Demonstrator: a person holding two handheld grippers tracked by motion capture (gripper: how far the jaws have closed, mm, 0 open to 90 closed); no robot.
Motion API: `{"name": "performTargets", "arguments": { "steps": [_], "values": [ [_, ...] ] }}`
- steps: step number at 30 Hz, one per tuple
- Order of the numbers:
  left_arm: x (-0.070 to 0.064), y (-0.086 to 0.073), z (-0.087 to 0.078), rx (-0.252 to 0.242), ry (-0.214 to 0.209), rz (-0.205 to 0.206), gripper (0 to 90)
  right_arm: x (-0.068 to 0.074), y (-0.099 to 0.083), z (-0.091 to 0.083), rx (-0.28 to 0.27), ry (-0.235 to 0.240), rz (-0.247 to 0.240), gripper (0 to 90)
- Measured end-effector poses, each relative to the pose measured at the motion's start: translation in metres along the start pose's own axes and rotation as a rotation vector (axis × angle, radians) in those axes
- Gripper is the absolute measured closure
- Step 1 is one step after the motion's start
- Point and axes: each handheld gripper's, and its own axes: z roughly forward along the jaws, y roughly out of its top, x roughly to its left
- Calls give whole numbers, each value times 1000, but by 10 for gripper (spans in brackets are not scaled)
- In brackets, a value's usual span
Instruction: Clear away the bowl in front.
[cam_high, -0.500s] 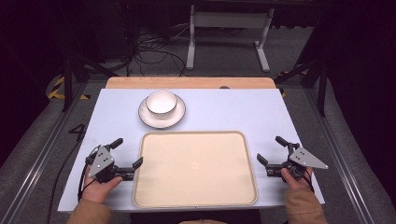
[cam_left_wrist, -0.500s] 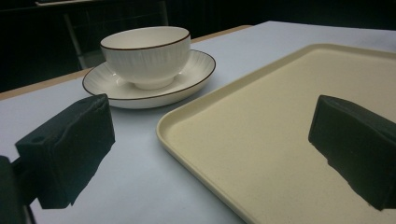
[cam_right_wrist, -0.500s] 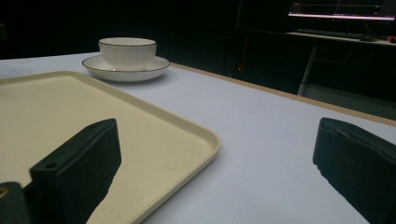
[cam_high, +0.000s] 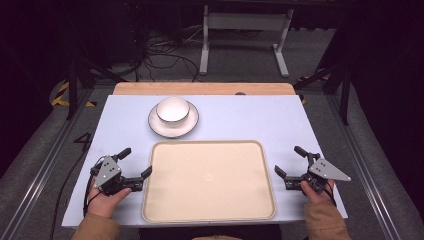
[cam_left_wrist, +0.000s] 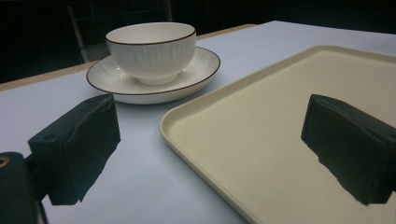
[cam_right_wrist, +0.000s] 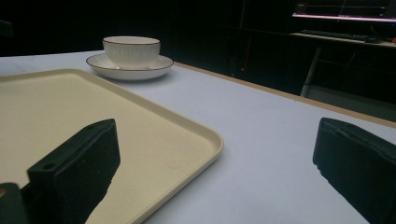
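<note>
Left gripper (cam_high: 135, 162): jaws spread wide, holding nothing, resting on the tabletop (cam_high: 240, 117) just beside the tray's left edge, one jaw over the rim
Bowl (cam_high: 173, 110): white with a dark rim, upright on its saucer (cam_high: 173, 125), beyond the tray's far left corner
Tray (cam_high: 209, 181): cream, flat at the tabletop's near middle
Right gripper (cam_high: 290, 161): jaws spread, gripping nothing, just right of the tray

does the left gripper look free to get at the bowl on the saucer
Probably yes. The left gripper is open, and bare table lies between it and the bowl on its saucer; the tray sits off to the side.
</note>
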Motion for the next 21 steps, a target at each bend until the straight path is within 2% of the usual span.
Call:
{"name": "performTargets", "arguments": {
  "steps": [6,9,10,11,13,17,21],
  "values": [
    [1,9,-1,-10,11,-3,52,0,0,1,8,6,-8,12],
    [0,16,-1,0,14,4,64,0,0,1,11,10,-6,12],
    [-1,22,-1,7,24,-15,69,0,0,1,12,14,-6,12],
    [-1,22,-1,7,24,-15,74,0,0,1,14,17,-5,12],
    [-2,31,-1,24,38,-38,77,0,1,2,16,22,-5,12],
    [-2,40,-1,25,36,-15,80,0,1,2,20,24,-5,12],
    [-1,48,-1,16,25,-21,79,0,1,2,21,25,-5,12]
  ]
}}
